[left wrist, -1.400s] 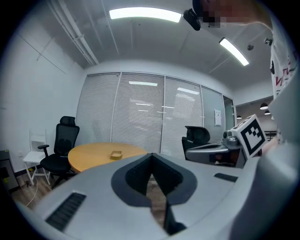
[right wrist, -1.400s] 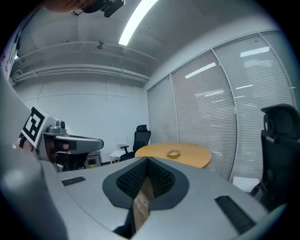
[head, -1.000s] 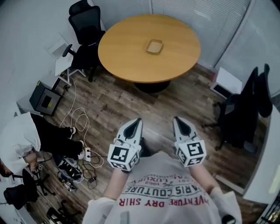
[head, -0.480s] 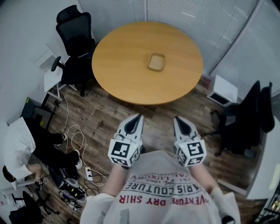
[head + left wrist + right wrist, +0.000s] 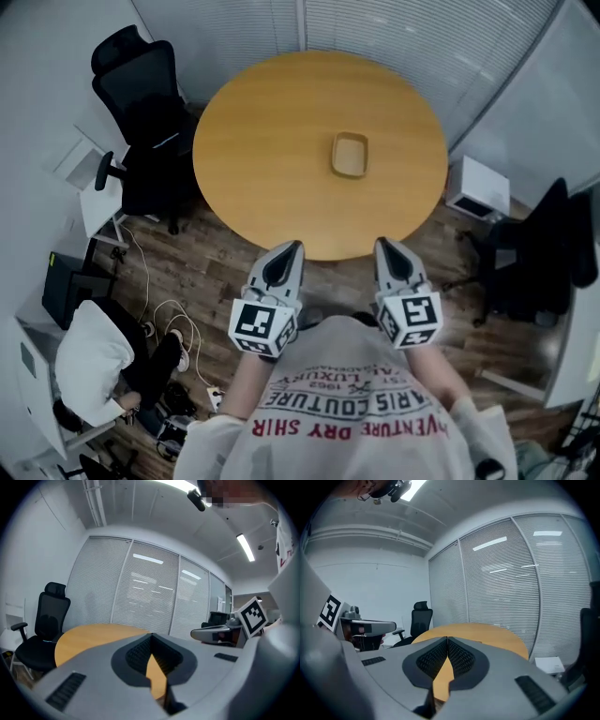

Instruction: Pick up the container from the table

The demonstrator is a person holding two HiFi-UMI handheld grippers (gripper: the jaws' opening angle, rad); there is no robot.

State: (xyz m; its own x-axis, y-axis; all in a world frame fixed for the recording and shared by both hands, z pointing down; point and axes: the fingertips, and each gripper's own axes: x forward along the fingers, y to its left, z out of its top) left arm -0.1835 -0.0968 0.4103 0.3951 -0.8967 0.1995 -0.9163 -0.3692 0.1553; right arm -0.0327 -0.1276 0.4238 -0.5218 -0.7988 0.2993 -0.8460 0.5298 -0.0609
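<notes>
The container [image 5: 350, 155] is a shallow tan tray lying right of centre on the round wooden table [image 5: 272, 141]. In the head view my left gripper [image 5: 292, 246] and right gripper [image 5: 383, 243] are held side by side at the table's near edge, pointing toward it, well short of the container. Both are shut with nothing between the jaws. The left gripper view shows its closed tips [image 5: 151, 635] over the tabletop [image 5: 89, 637]. The right gripper view shows its closed tips [image 5: 448, 639] with the table [image 5: 487, 634] ahead. Neither gripper view shows the container.
A black office chair [image 5: 141, 84] stands at the table's left, with a small white side table [image 5: 94, 187] below it. A white box [image 5: 478, 187] and another dark chair [image 5: 544, 244] are at the right. Cables [image 5: 173, 323] and a seated person [image 5: 89, 361] are at lower left.
The table and container have come much closer in the head view. Both grippers, still shut, now reach the table's near edge instead of hanging over open floor.
</notes>
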